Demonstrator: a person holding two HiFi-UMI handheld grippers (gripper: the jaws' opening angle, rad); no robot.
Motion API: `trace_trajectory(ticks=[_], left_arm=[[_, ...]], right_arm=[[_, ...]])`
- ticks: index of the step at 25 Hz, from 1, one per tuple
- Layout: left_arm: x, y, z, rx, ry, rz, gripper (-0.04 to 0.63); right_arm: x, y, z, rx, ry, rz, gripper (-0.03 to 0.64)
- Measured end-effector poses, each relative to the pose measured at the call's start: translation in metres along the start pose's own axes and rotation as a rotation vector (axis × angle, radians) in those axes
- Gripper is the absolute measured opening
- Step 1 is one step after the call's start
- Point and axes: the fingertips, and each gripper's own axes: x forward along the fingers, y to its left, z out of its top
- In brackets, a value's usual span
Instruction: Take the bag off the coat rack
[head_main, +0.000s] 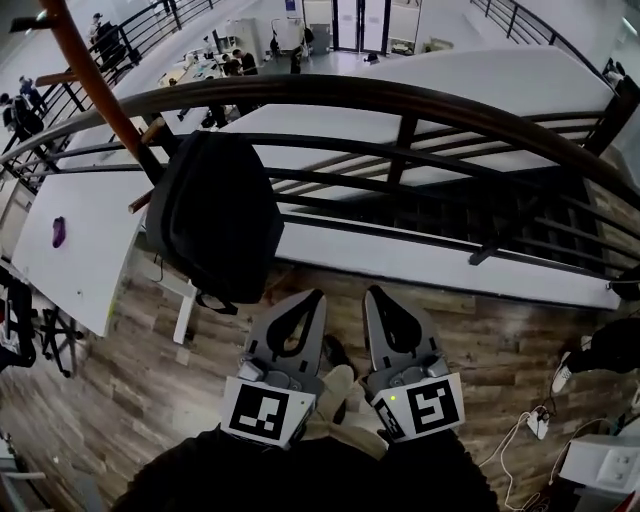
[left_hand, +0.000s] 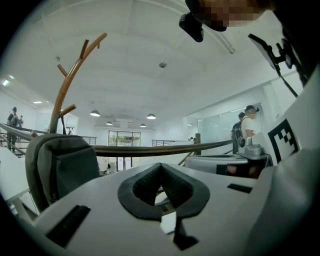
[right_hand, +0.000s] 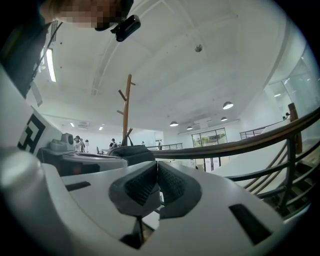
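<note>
Grey grippers (head_main: 316, 296) (head_main: 371, 292), jaws together, empty

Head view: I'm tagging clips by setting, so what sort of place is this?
Probably a mezzanine walkway in an open-plan office: a curved railing overlooks a lower floor with desks and people, and a coat rack holding a black bag stands beside it.

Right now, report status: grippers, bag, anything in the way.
Left gripper shut, empty. Right gripper shut, empty. Black bag hanging on coat rack, untouched. Railing behind it; nothing between grippers and bag.
</note>
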Motion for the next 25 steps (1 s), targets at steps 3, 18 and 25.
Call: trace_trajectory(ticks=[3, 18, 25], left_arm=[[0.026, 0.017, -0.003, -0.014, -0.001, 0.041, 0.009], [0.103, 0.116, -0.017, -0.050, 0.005, 0.144, 0.009], [0.132, 0.139, -0.007, -0.076, -0.027, 0.229, 0.009]], right_arm=[[0.026, -0.015, -0.003, -0.002, 0.014, 0.037, 0.006], [0.159, -0.029, -0.035, 0.000, 0.090, 0.192, 0.006], [0.204, -0.046, -0.020, -0.044, 0.093, 0.303, 0.006]])
